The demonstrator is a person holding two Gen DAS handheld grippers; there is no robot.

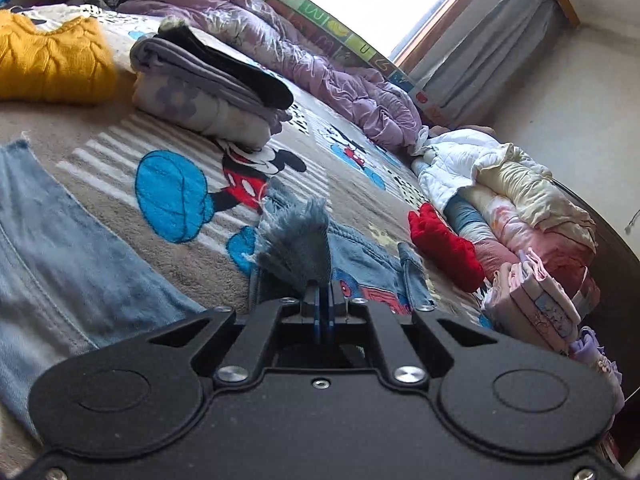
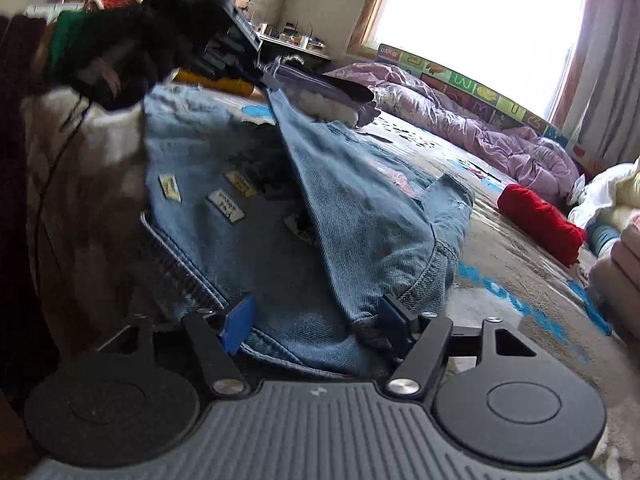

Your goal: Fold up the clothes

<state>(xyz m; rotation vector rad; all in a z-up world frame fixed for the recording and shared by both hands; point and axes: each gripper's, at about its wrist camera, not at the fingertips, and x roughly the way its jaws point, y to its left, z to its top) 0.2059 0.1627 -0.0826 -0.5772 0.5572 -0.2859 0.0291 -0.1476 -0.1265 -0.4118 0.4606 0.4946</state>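
— What does the left wrist camera give you?

— The left gripper (image 1: 320,300) has its blue pads pressed together on the frayed hem of the denim garment (image 1: 296,248); the fringe stands up right above the fingertips. More of the same denim spreads to the left (image 1: 60,248) and to the right, lying on the rug (image 1: 120,140).

— Any writing?

— The rug carries a Mickey Mouse figure (image 1: 248,176), no words I can read. Along the window runs an alphabet board (image 1: 320,12); I make out a "W" on a green square, the rest is too bent by the lens. Behind the hem sit a folded stack of grey and black clothes (image 1: 208,88), a mustard knit sweater (image 1: 48,60), a lilac duvet (image 1: 304,60), a red garment (image 1: 444,244) and a pile of pink and cream laundry (image 1: 532,240).

— And the right wrist camera?

— The right gripper (image 2: 316,320) stands wide open, its blue pads (image 2: 238,328) on either side of a thick denim fold, gripping nothing. The denim lies directly in front of it, and one strip (image 2: 320,168) rises taut to the left gripper (image 2: 256,68), high at the back, blurred.

— Labels there?

— Small white and yellow patches (image 2: 226,206) are sewn on the denim; they bear print, but it is too blurred to read. The board (image 2: 480,92) again shows a "W".
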